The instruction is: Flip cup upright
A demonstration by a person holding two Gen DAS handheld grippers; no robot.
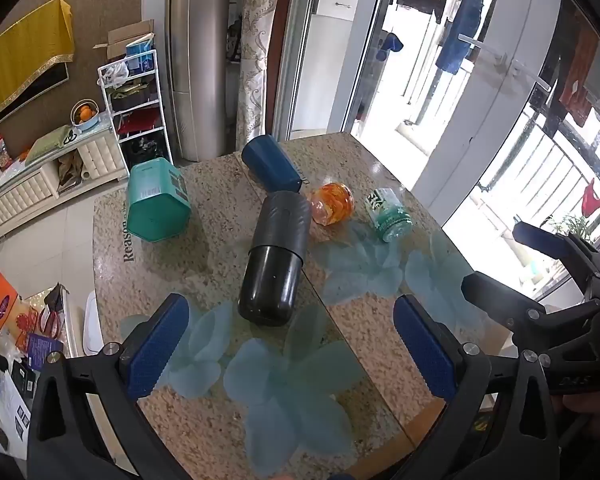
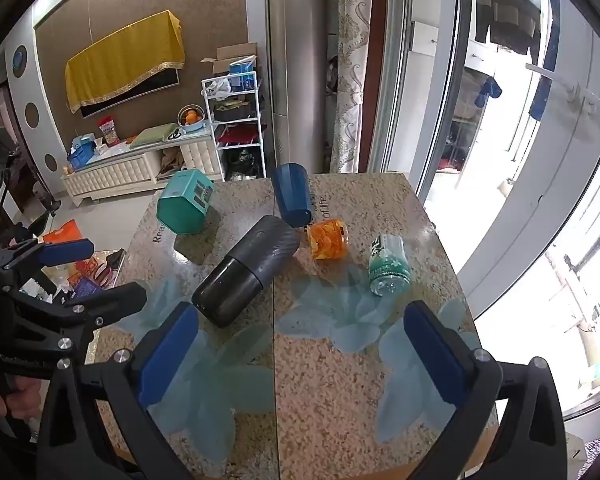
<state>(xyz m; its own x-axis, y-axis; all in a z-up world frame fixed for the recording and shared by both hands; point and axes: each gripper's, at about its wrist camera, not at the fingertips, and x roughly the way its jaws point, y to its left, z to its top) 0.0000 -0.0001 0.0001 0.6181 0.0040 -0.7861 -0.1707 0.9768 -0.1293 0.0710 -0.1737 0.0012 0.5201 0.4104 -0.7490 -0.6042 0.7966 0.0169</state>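
Observation:
A dark blue cup lies on its side at the far edge of the speckled table; it also shows in the right wrist view. A black and grey flask lies on its side in the middle, also in the right wrist view. My left gripper is open and empty, just short of the flask's base. My right gripper is open and empty, over the near part of the table, right of the flask.
A teal hexagonal tin lies at the far left. An orange jar and a green bottle lie on their sides to the right. Both also show in the right wrist view: jar, bottle. Floor clutter lies left of the table.

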